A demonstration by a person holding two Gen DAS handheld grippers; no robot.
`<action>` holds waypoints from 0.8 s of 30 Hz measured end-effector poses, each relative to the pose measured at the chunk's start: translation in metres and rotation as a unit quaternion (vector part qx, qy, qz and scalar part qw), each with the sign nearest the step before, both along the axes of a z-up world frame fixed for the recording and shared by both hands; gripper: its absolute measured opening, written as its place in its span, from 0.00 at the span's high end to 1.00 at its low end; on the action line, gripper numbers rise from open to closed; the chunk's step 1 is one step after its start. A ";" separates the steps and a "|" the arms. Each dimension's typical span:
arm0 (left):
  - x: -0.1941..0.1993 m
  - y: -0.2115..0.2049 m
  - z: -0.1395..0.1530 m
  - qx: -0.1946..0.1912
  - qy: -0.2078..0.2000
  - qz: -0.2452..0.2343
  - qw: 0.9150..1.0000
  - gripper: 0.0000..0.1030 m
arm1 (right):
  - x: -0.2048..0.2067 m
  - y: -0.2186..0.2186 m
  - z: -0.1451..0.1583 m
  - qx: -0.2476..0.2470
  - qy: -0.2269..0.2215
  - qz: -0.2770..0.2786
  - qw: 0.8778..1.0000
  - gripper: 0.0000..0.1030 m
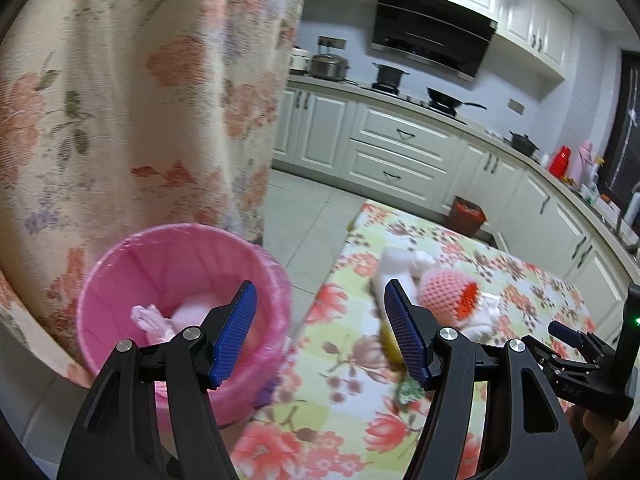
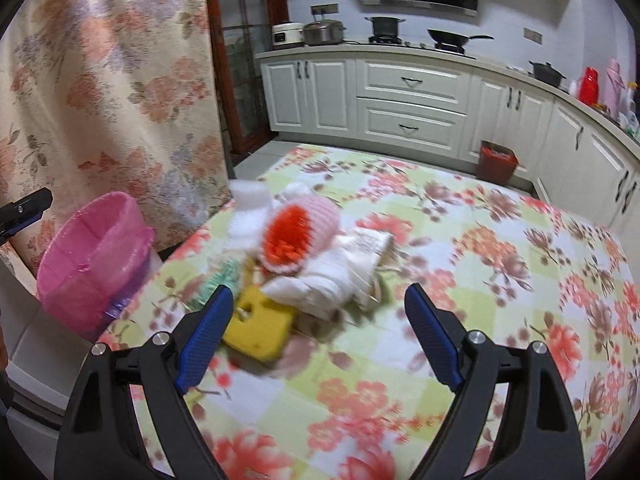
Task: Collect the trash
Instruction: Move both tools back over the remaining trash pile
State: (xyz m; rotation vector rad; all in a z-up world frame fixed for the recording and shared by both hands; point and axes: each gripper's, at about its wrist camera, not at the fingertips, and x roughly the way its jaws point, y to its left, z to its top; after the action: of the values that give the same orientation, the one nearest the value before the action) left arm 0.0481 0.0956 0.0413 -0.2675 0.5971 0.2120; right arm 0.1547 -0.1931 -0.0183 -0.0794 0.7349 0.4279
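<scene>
- Blue-padded left tool (image 1: 320, 330) hangs with jaws apart and empty, between the pink-lined bin (image 1: 180, 304) and the floral bench (image 1: 400, 400).
- Only the left view looks into the bin: crumpled white scraps (image 1: 154, 322), blurred, perhaps tissue.
- Right tool (image 2: 320, 336), jaws wide and empty, faces the trash pile (image 2: 304, 256); its yellow sponge (image 2: 258, 330) shows fully only here.

A heap of trash (image 2: 304, 264) lies near the left edge of the floral-clothed desk (image 2: 500, 280): white foam pieces, a pink foam net with an orange mouth, crumpled white paper and a yellow sponge nearest. Left of the desk stands a pink-lined bin (image 2: 94, 256), upright and open, with crumpled scraps already inside.
</scene>
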 end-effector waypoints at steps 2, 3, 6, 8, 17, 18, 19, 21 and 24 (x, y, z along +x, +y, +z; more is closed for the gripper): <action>0.005 -0.010 -0.002 -0.001 0.003 -0.009 1.000 0.40 | 0.001 -0.008 -0.003 0.002 0.004 -0.006 1.000 0.18; 0.006 -0.014 -0.003 -0.001 0.005 -0.012 1.000 0.40 | 0.001 -0.013 -0.005 0.003 0.006 -0.009 1.000 0.18; 0.013 -0.025 -0.007 -0.003 0.011 -0.024 1.000 0.40 | 0.002 -0.023 -0.009 0.004 0.008 -0.018 1.000 0.13; 0.018 -0.033 -0.011 -0.003 0.016 -0.033 0.999 0.40 | 0.003 -0.028 -0.011 0.005 0.010 -0.021 1.000 0.13; 0.033 -0.059 -0.032 -0.007 0.044 -0.065 0.997 0.40 | 0.007 -0.047 -0.023 0.010 0.025 -0.036 0.999 0.13; 0.035 -0.063 -0.036 -0.009 0.048 -0.071 0.996 0.40 | 0.007 -0.049 -0.025 0.011 0.027 -0.037 0.999 0.13; 0.037 -0.064 -0.038 -0.010 0.050 -0.075 0.996 0.40 | 0.008 -0.050 -0.026 0.011 0.028 -0.038 0.999 0.13; 0.042 -0.070 -0.043 -0.012 0.056 -0.082 0.995 0.40 | 0.008 -0.052 -0.028 0.011 0.031 -0.040 0.999 0.13; 0.049 -0.078 -0.053 -0.018 0.066 -0.092 0.993 0.40 | 0.010 -0.056 -0.032 0.012 0.036 -0.042 0.998 0.13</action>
State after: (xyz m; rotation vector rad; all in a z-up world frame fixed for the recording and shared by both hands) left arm 0.0969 0.0174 -0.0115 -0.2322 0.7526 0.0405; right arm 0.1650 -0.2494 -0.0499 -0.0103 0.8001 0.3599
